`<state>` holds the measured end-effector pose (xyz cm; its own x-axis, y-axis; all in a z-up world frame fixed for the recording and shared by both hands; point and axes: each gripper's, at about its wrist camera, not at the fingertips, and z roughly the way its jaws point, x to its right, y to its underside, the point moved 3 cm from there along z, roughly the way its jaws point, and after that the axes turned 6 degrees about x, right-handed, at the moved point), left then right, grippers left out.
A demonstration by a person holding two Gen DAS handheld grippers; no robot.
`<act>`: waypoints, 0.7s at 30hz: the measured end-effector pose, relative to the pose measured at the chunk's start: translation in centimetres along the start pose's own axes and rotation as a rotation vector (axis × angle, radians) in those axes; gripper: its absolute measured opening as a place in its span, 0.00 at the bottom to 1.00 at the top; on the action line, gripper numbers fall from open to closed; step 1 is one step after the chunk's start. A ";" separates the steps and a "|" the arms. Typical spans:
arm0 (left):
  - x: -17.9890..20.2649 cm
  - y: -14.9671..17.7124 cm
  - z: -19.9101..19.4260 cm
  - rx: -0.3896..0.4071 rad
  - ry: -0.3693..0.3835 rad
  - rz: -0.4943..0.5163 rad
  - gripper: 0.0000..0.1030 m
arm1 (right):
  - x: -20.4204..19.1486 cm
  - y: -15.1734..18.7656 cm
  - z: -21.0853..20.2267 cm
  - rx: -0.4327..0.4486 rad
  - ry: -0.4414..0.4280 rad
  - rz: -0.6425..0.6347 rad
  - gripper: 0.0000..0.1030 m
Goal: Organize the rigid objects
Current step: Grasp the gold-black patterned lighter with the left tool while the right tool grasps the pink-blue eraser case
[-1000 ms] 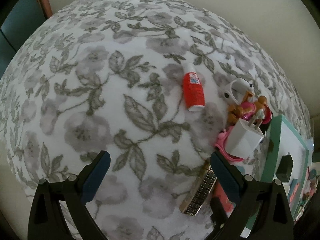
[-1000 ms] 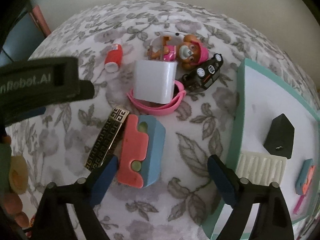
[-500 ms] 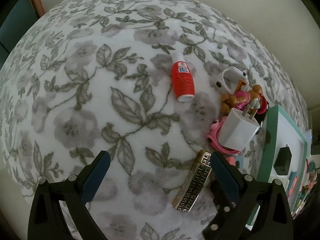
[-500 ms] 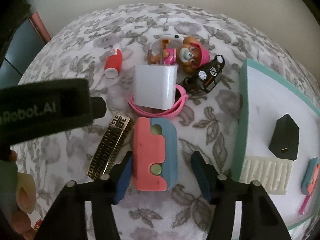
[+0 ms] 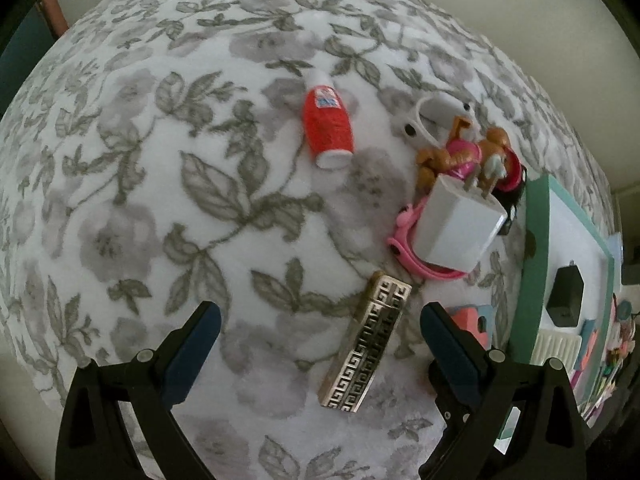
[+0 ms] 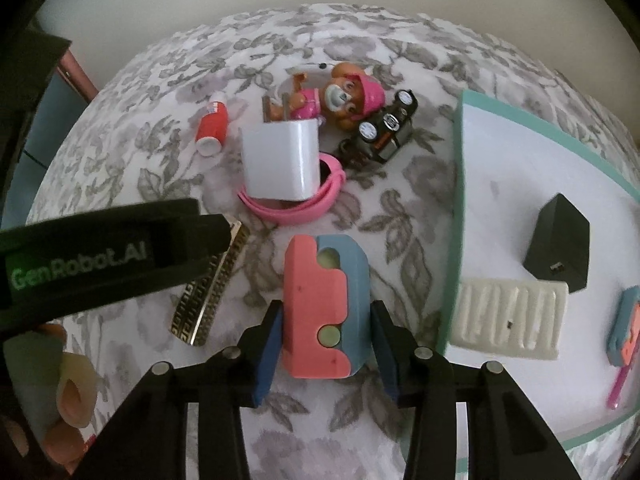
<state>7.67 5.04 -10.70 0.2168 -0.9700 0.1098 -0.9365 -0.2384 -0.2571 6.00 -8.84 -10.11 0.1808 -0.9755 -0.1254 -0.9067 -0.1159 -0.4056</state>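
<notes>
Here, low centre of the right wrist view, the right gripper [image 6: 325,340] clamps the pink-and-blue interlocking block [image 6: 325,304] on the floral cloth [image 6: 404,216]; the left gripper [image 5: 320,328] gapes empty around the gold patterned bar [image 5: 366,342].

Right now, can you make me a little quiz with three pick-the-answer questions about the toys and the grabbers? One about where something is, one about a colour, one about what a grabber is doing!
1. Where does the white charger sit?
A. on the pink band
B. on the tray
C. under the red bottle

2. What colours is the block between the right gripper fingers?
A. green and yellow
B. pink and blue
C. black and white

3. What is the left gripper doing?
A. squeezing the puppy toy
B. open, holding nothing
C. gripping the tray

Answers: 1 A, the charger rests on the pink loop. 2 B, one half pink, one half blue. 3 B, its fingers stand wide apart over the gold patterned bar.
</notes>
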 end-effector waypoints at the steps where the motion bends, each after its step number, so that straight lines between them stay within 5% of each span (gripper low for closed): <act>1: 0.4 0.2 0.2 -0.002 0.001 0.008 0.96 | 0.1 0.1 -0.1 -0.003 0.000 0.002 0.44; 9: 2.6 1.4 1.2 -0.027 0.017 0.056 0.71 | 0.3 0.9 -0.7 -0.010 -0.009 0.004 0.44; 16: 3.8 1.2 0.9 -0.019 0.050 0.093 0.28 | 0.3 0.9 -0.6 -0.014 -0.013 0.005 0.44; 21: 5.5 1.4 1.3 -0.017 0.034 0.154 0.25 | 0.2 0.8 -0.4 -0.013 -0.011 0.002 0.44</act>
<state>7.87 -0.72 -11.67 0.0613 -0.9928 0.1031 -0.9625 -0.0862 -0.2572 5.14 -9.19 -10.09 0.1831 -0.9735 -0.1367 -0.9118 -0.1162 -0.3940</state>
